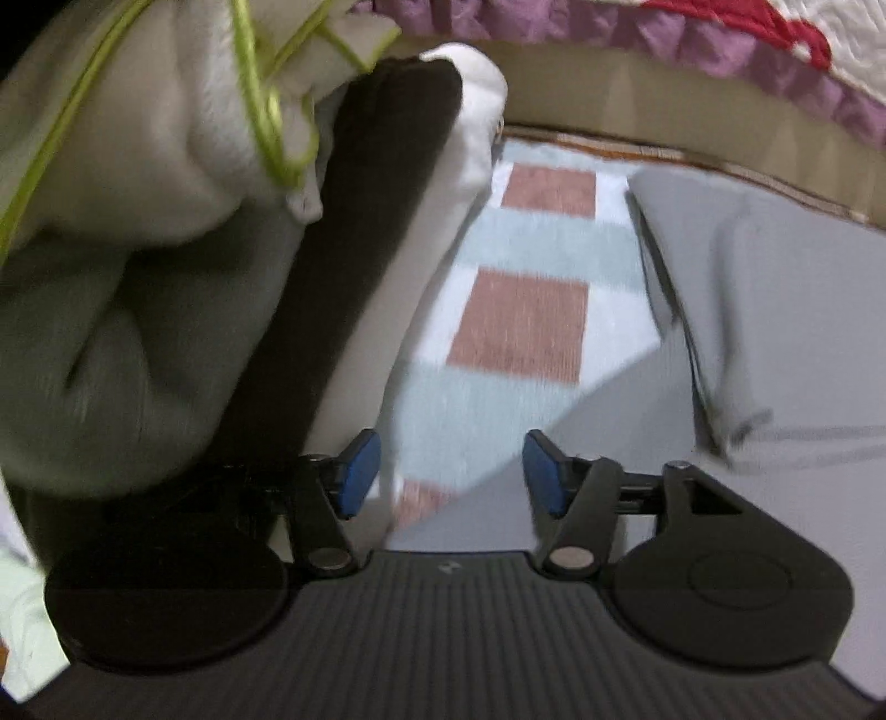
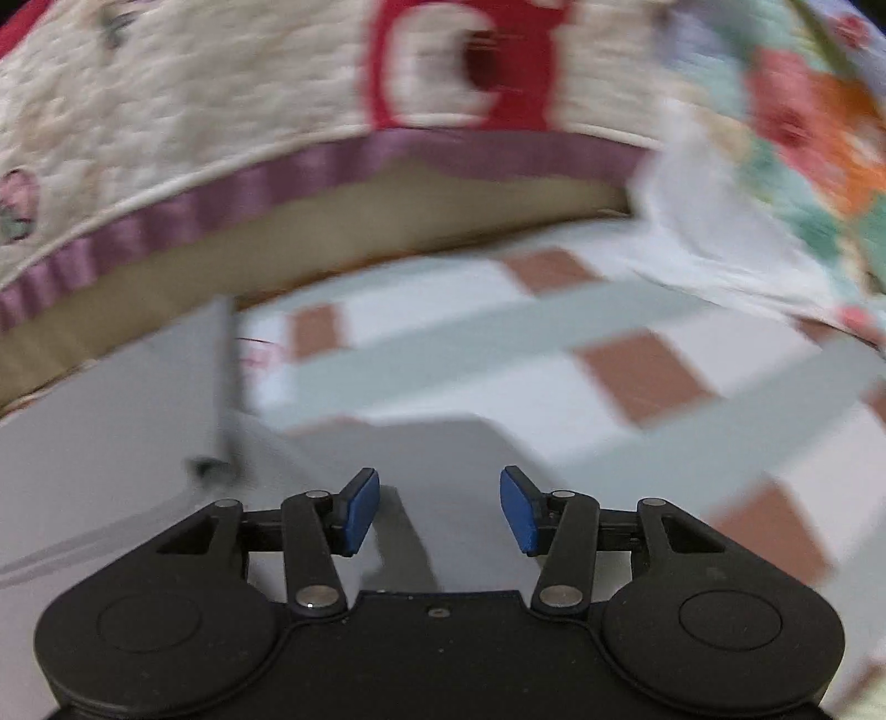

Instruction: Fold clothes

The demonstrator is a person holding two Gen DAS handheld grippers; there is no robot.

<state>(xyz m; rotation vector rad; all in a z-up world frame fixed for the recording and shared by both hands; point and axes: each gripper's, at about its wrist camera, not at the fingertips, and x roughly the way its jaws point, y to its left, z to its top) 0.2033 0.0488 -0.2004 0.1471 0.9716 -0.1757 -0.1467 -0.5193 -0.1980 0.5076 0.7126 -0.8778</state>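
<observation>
A grey garment [image 1: 764,332] lies flat on a checked sheet [image 1: 520,321] of pale blue, white and brown squares. My left gripper [image 1: 451,473] is open and empty, over the garment's left edge. A white-gloved hand [image 1: 166,166] holding a black handle [image 1: 354,232] fills the upper left of the left wrist view. In the right wrist view the grey garment [image 2: 111,421] lies at the left and under my right gripper [image 2: 440,509], which is open and empty just above the cloth. Both views are blurred.
A cream quilt with a purple ruffle and red pattern [image 2: 221,138] hangs along the far edge above a tan band [image 2: 332,232]. A floral cloth with a white underside [image 2: 775,166] lies at the far right. The quilt also shows in the left wrist view [image 1: 720,50].
</observation>
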